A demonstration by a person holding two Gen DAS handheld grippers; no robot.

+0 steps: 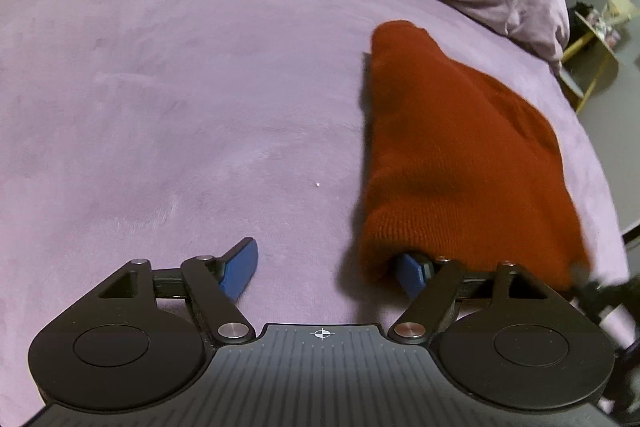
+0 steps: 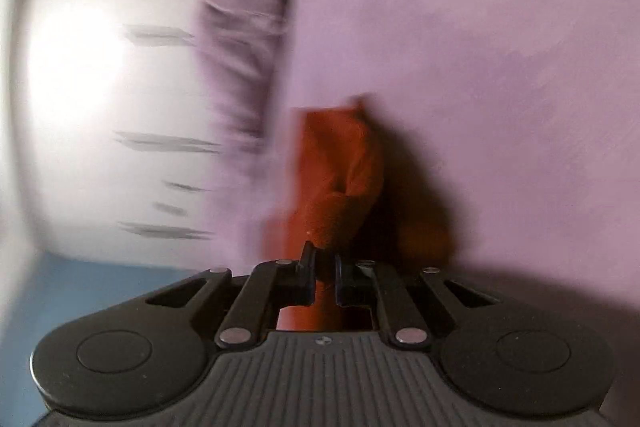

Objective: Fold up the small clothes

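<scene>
The red knitted hat [image 1: 452, 163] lies on the purple bed, folded over into a long shape. Its near end is lifted and looks blurry.

Right-wrist view smeared by motion blur: pale wall [image 2: 100, 99] indistinct. Rust knit garment [image 1: 452, 155] covers the left tongs' [image 1: 326, 273] right finger; shelf items [image 1: 600, 23] too small to identify.

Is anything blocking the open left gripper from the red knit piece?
Nothing visible. The left gripper is open over bare purple bedding; the red knit garment already drapes over one finger.
</scene>
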